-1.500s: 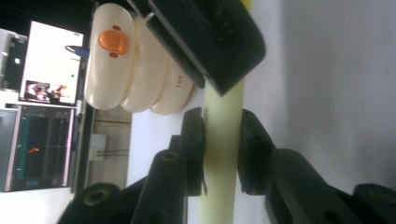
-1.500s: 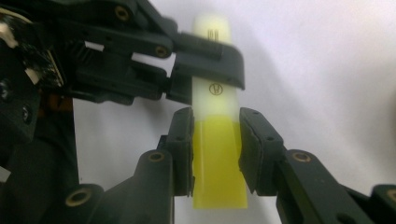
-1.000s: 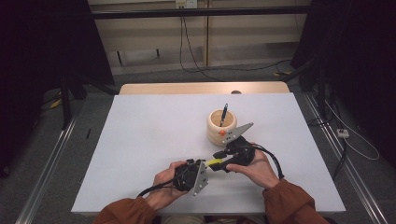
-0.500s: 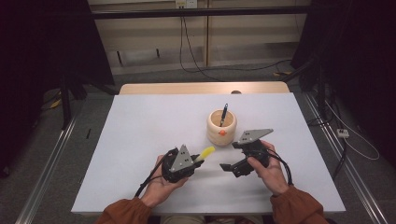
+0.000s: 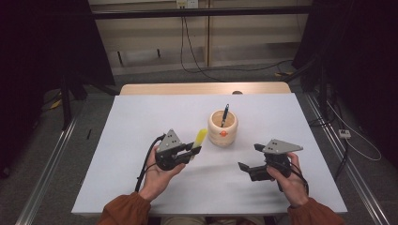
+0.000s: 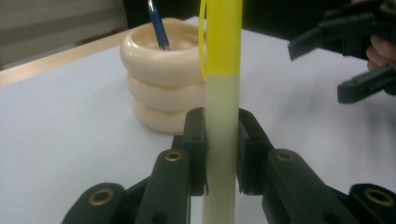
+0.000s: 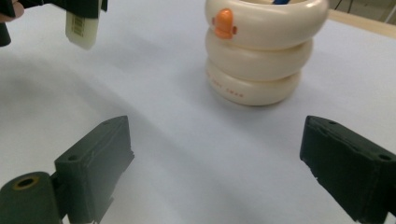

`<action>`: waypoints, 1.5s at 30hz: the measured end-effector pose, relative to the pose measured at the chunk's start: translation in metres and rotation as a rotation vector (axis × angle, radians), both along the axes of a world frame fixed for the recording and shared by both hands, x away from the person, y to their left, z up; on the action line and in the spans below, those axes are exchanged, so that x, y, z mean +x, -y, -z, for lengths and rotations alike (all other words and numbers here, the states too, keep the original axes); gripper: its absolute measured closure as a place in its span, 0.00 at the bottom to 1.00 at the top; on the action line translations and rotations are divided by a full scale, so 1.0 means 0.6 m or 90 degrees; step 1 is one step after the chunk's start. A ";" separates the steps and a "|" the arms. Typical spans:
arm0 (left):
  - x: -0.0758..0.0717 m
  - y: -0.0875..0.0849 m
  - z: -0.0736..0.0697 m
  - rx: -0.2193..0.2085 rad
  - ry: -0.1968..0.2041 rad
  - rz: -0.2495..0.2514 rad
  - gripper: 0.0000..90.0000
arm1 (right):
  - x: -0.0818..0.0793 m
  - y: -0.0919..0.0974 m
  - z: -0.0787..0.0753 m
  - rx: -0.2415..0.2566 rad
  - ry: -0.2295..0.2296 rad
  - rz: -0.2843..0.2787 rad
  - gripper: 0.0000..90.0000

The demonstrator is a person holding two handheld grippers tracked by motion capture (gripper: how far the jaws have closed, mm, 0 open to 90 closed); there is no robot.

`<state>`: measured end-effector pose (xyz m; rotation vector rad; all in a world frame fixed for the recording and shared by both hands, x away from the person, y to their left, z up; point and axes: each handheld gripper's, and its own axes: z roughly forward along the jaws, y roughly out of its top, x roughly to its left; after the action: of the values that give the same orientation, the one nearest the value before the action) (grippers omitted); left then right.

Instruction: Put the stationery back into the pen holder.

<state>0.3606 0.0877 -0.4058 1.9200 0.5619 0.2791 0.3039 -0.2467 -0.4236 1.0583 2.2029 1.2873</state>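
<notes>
The left gripper [image 5: 191,151] is clamped on a yellow marker [image 6: 221,116], held just left of the cream holder [image 5: 223,127]. The marker looks light, stiff and smooth; gripping mid-barrel seems safest. The right gripper [image 5: 248,158] has just been opening, with nothing between its jaws.

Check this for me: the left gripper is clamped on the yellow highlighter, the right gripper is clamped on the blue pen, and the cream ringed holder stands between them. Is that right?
Not quite. The right gripper holds nothing: the right gripper view shows its jaws wide apart over the bare white table. The blue pen stands in the cream ringed holder. The left gripper is indeed clamped on the yellow highlighter.
</notes>
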 end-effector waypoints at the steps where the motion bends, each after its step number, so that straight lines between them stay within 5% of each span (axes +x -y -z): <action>1: 0.003 0.001 -0.004 -0.005 -0.002 -0.002 0.86 | -0.003 0.004 0.002 0.002 0.005 0.005 0.10; 14: 0.046 0.025 -0.043 -0.041 0.007 -0.010 0.86 | -0.019 0.052 0.026 0.029 -0.016 0.069 0.10; 21: 0.072 0.041 -0.058 -0.063 0.012 -0.040 0.86 | -0.031 0.071 0.030 0.037 -0.003 0.105 0.06; 29: 0.110 0.074 -0.073 -0.078 0.022 -0.045 0.86 | -0.030 0.062 0.032 0.041 0.002 0.096 0.05; 45: 0.167 0.139 -0.059 -0.098 0.017 -0.064 0.86 | -0.028 0.059 0.037 0.031 -0.003 0.080 0.06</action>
<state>0.4607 0.0045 -0.3703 1.7398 0.6441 0.3166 0.2870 -0.2821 -0.4459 1.1988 2.0814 1.2894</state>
